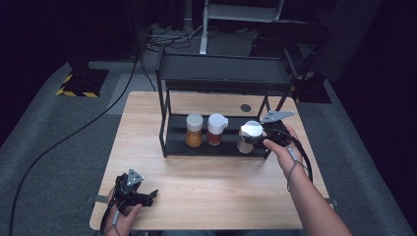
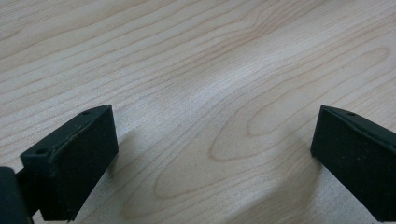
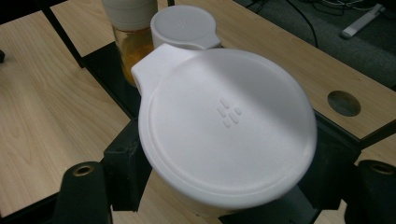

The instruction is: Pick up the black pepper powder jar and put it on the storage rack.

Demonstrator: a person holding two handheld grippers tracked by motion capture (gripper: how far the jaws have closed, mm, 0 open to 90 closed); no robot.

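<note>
Nearest to me, my left gripper rests low on the wooden table by its front edge, jaws spread wide with bare wood grain between them and nothing held. It is well apart from the work.

Farther off, my right gripper is at the right end of the black rack's lower shelf, its jaws pinching the white-lidded jar from both sides just under the lid. In the right gripper view the broad flip lid with its pouring tab sits above the black pads, which press on the body below.

I judge this jar to be light to moderate in weight, rigid, and smooth-walled, so rather slippery; whether it is glass or plastic I cannot tell, so I treat it as breakable. The lid looks like a snap-on cap, so I would not trust it to carry the load. The grip belongs on the straight body, kept level.

Beyond it on the same shelf stand a dark-filled jar and then an orange-filled jar, near enough to be knocked.
</note>
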